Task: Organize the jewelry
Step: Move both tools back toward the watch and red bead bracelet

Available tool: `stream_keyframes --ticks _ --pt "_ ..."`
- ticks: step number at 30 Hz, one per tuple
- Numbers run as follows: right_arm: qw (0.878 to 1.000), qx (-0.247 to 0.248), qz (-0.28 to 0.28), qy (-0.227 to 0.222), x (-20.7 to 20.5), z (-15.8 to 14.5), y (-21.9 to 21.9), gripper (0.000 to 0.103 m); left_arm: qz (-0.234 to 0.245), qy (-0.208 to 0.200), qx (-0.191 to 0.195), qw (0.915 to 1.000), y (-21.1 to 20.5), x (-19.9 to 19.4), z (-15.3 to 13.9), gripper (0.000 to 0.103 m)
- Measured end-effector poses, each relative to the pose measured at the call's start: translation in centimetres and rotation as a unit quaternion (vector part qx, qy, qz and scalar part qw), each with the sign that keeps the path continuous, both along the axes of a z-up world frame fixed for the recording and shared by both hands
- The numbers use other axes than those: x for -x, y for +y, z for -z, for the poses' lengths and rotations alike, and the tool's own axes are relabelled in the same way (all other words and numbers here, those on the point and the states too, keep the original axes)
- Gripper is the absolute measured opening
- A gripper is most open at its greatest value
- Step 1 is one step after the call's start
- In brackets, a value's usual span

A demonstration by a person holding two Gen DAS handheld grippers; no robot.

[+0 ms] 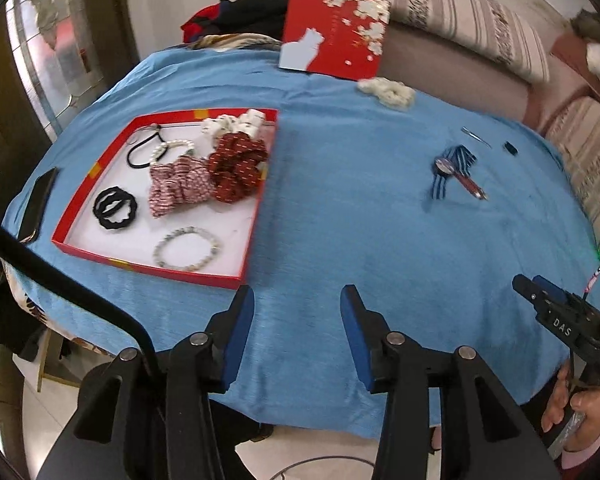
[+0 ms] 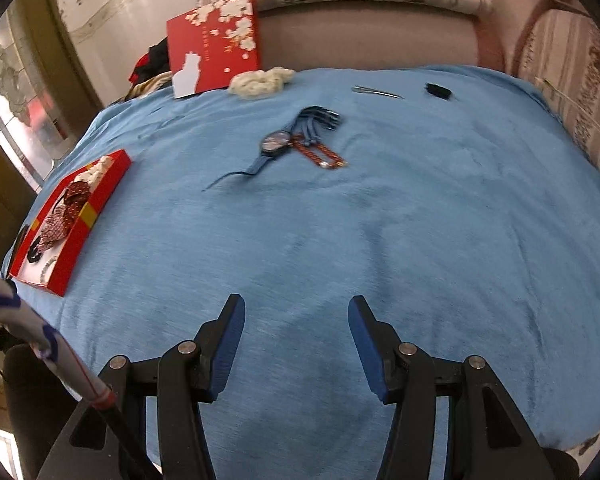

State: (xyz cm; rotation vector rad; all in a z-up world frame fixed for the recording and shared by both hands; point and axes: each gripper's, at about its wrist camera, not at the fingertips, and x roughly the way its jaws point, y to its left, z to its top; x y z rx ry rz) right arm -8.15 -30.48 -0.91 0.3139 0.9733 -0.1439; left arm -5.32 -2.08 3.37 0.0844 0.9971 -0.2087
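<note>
The red tray (image 1: pixel 256 216) sits on the left part of the blue cloth (image 1: pixel 340 220) and serves as the collection point. It already holds a dark red scrunchie (image 1: pixel 236 168), a pink patterned scrunchie (image 1: pixel 178 188), a white scrunchie (image 1: pixel 236 122) in its far corner, a black scalloped hair tie (image 1: pixel 115 209), a thin black elastic (image 1: pixel 144 152), a pearl band (image 1: pixel 168 148) and a pale bead bracelet (image 1: pixel 186 249). These lie apart or only lightly overlapping, which appears intended to keep each piece visible.

Items not yet sorted lie well apart from the tray, toward the far right of the cloth: a blue-strapped watch (image 2: pixel 276 146) touching a red patterned band (image 2: pixel 320 156), a silver hair clip (image 2: pixel 376 92), a small black item (image 2: pixel 438 90) and a cream scrunchie (image 2: pixel 260 80). The cream scrunchie lies just beside the red lid (image 2: pixel 216 44), which leans upright at the far edge, probably set there to keep the working surface free.

The left gripper (image 1: pixel 298 300) hangs over the near edge of the cloth, just beside the tray's near corner, jaws spread wide and holding nothing. The right gripper (image 2: pixel 296 308) is likewise spread wide and empty, aimed toward the watch, which seems the likely next pick-up.

A dark phone (image 1: pixel 38 204) lies left of the tray.
</note>
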Motion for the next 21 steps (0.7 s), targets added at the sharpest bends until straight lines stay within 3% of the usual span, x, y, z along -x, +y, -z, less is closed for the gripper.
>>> stream_keyframes --ticks 12,21 --pt "1.000 -0.005 0.017 0.003 1.3 1.0 -1.2 0.058 0.016 0.014 -0.010 0.9997 -2.0 0.7 0.9 0.044" --pt "1.000 -0.001 0.000 0.009 -1.2 1.0 -1.4 0.058 0.017 0.027 -0.010 0.9994 -2.1 0.4 1.9 0.045"
